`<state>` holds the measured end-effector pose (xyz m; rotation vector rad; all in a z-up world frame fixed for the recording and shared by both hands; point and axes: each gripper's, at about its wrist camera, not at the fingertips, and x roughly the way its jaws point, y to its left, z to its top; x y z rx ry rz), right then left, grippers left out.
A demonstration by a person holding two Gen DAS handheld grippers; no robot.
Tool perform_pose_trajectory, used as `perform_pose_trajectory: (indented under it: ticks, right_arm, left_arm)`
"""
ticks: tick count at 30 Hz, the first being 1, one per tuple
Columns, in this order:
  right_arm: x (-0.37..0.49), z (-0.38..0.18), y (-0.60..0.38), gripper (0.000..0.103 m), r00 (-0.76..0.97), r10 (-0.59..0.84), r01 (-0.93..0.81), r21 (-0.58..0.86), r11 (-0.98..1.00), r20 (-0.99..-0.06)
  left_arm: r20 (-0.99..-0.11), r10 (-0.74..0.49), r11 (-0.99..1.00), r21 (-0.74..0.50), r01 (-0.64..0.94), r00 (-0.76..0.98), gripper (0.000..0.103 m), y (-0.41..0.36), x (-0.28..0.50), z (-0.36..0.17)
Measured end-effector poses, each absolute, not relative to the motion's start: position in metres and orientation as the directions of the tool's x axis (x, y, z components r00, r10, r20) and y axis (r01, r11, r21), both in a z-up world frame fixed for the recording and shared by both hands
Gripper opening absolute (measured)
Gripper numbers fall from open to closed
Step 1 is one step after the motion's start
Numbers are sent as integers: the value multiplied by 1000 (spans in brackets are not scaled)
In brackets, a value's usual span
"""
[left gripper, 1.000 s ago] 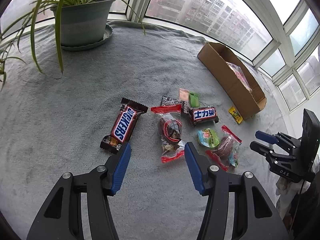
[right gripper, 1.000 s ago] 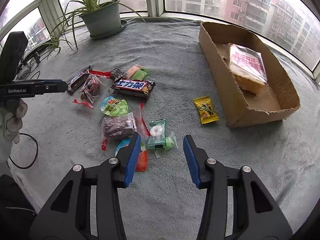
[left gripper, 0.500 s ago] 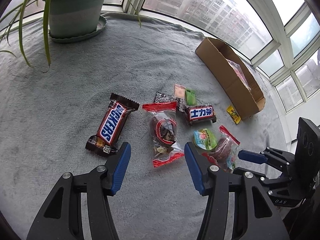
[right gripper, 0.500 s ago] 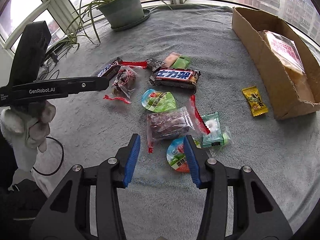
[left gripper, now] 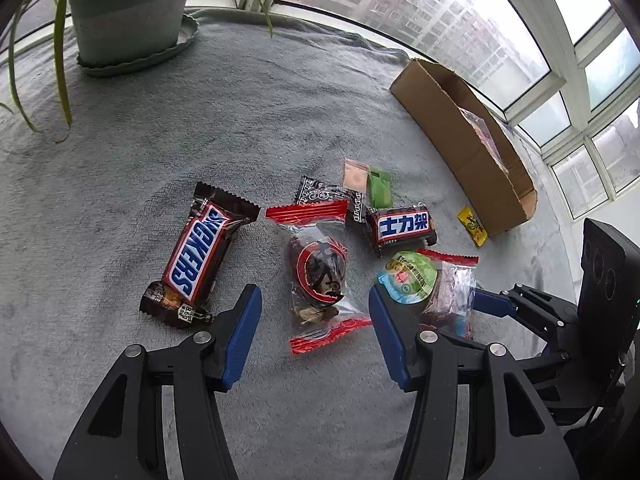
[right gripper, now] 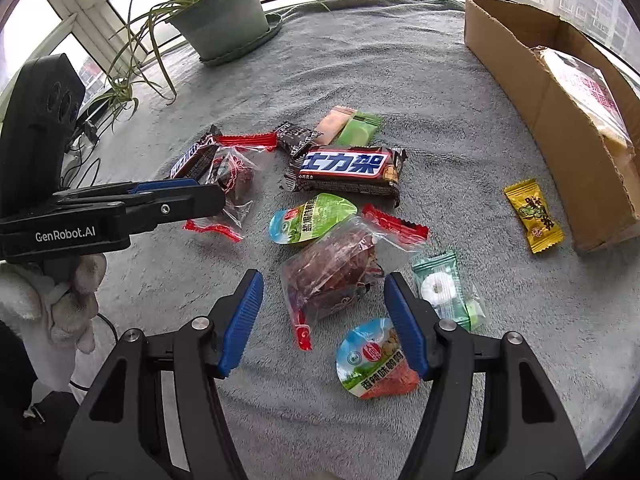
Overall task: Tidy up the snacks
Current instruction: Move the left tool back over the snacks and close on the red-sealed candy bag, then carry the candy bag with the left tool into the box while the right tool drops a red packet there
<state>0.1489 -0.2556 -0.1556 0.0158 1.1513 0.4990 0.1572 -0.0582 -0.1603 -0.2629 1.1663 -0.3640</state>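
Right wrist view looks down on a grey fleece blanket (right gripper: 400, 64) that covers the whole surface. A potted spider plant (right gripper: 224, 20) stands at its far left corner by the window, and a cardboard box (right gripper: 560, 120) lies along its far right edge with one clear-wrapped packet (right gripper: 580, 92) inside. The snacks lie loose near the middle of the blanket, well apart from the box. The left gripper (left gripper: 314, 322) hangs over a clear red-edged packet (left gripper: 318, 272); its jaws are partly spread, one pad on each side, neither touching it. Just left of it lies a Snickers bar (left gripper: 198, 256). The right gripper (right gripper: 322, 320) has its jaws opening, either side of a second clear packet of dark pieces (right gripper: 336, 272), and nothing is clamped. A gloved hand (right gripper: 60, 296) carries the left gripper. Smallest is a yellow candy (right gripper: 534, 216), just beside the box's near corner.
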Motion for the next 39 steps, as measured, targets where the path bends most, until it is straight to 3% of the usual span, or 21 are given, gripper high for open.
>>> perform_pose_trajectory:
  ticks: [3, 5, 14, 17, 20, 22, 39]
  right_arm:
    - [152, -157, -257, 63, 308, 395, -366, 276, 889, -865]
    - [153, -158, -256, 53, 301, 395, -367, 277, 888, -868]
    - [155, -158, -255, 46, 293, 413, -372, 295, 880, -862]
    - [156, -157, -254, 44, 292, 418, -374, 299, 878, -860]
    - [156, -157, -254, 41, 293, 424, -372, 306, 876, -857]
    - [155, -157, -255, 40, 294, 427, -371, 310, 875, -855]
    - [138, -119, -283, 38, 382, 469, -358, 341, 869, -796]
  left_arm:
    - [-844, -414, 910, -391, 136, 340, 55, -59, 160, -163]
    - [-845, -414, 910, -392, 135, 338, 55, -60, 162, -165]
    - [-844, -421, 907, -399, 136, 333, 55, -64, 165, -170]
    - [-840, -426, 904, -405, 136, 337, 51, -64, 166, -170]
    - [-841, -423, 906, -404, 131, 337, 37, -64, 166, -170]
    - [-844, -414, 910, -395, 127, 342, 32, -63, 166, -171]
    - [-824, -417, 908, -396, 137, 383, 31, -56, 152, -151]
